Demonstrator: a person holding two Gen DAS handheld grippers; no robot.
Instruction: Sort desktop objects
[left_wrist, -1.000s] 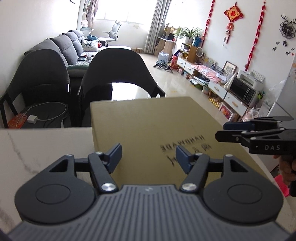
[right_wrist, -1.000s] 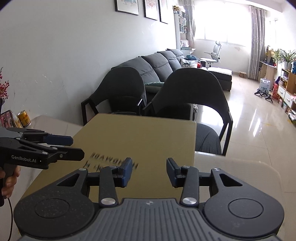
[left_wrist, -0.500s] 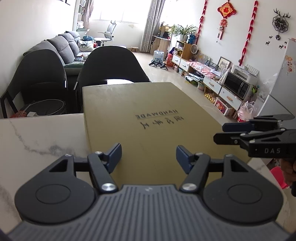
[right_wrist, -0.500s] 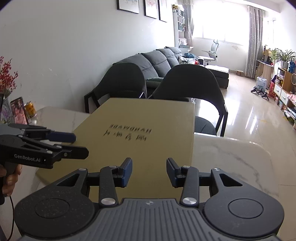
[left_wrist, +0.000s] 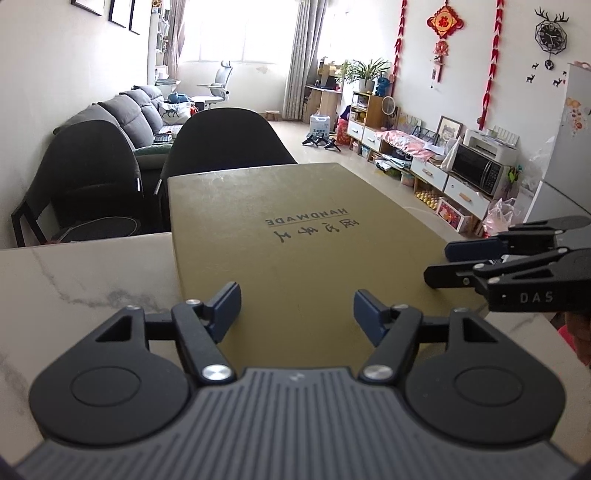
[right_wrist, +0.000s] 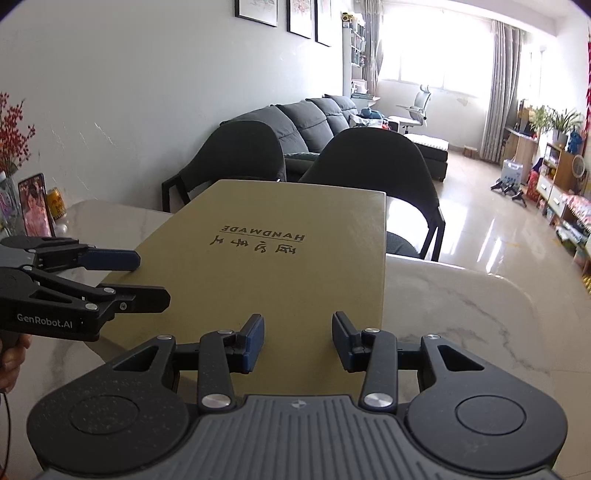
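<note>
A flat olive-brown box (left_wrist: 295, 236) marked HANDMADE lies on the marble tabletop (left_wrist: 85, 280), its near edge hidden behind both gripper bodies. The left gripper (left_wrist: 297, 308) has just been widening its jaws, which stand open above the lid, gripping nothing. The right gripper (right_wrist: 298, 341) holds narrower open jaws near the box's right edge. Two dark chairs (right_wrist: 373, 162) stand behind the box; a phone (right_wrist: 34, 205) and can (right_wrist: 56, 201) sit far left.

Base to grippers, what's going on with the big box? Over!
Left gripper jaws just opening, nothing between. Right gripper open, empty. Olive box flat on marble table, beneath both. Nothing blocking it.
</note>
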